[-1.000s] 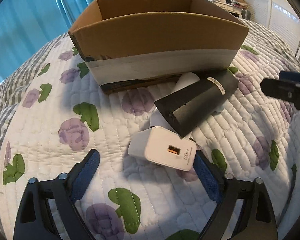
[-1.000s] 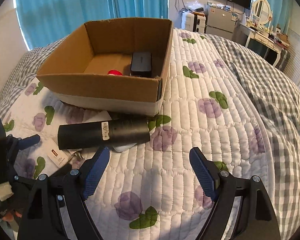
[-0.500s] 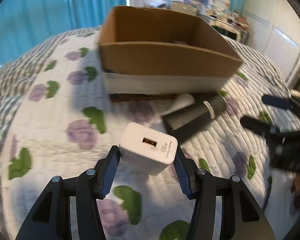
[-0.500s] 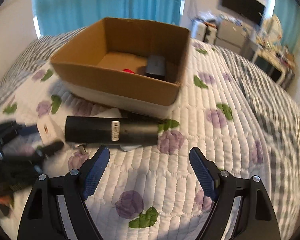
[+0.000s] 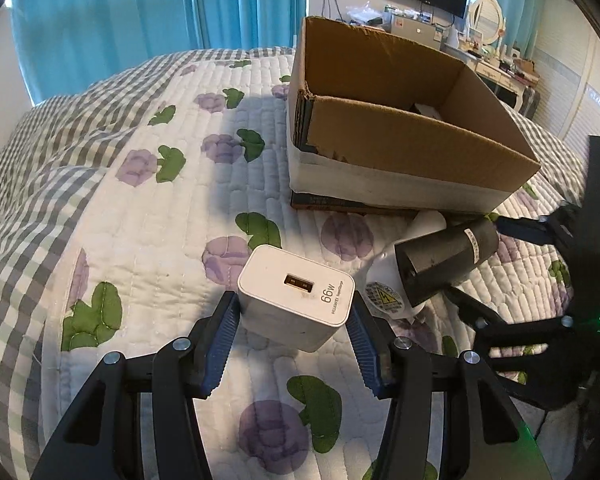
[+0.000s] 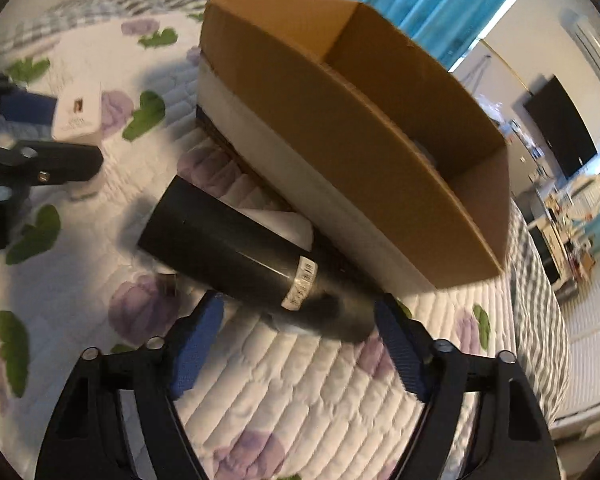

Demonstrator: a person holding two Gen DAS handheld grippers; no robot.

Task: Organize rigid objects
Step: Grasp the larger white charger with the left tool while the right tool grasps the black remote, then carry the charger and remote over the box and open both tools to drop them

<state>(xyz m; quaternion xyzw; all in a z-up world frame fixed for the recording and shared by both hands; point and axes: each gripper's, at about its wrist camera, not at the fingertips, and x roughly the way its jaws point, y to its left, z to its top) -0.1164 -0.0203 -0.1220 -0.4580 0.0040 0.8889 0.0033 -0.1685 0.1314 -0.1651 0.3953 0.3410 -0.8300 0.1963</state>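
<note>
White charger (image 5: 296, 304) — "66W", orange port.

White charger (image 5: 296, 304), black cylinder (image 6: 252, 256), brown cardboard box (image 5: 412, 140), white quilt (image 5: 148, 240) with purple-and-green flowers.

Left tongs (image 5: 294, 320) now clamped on lifted charger (image 5: 296, 300); right tongs (image 6: 296, 334) closing around black tube (image 6: 244, 260).

Lying on the quilt: one white charger (image 5: 296, 300), one black tube (image 6: 252, 264), one white item (image 5: 388, 292), one cardboard box (image 5: 400, 144) at twelve o'clock.
</note>
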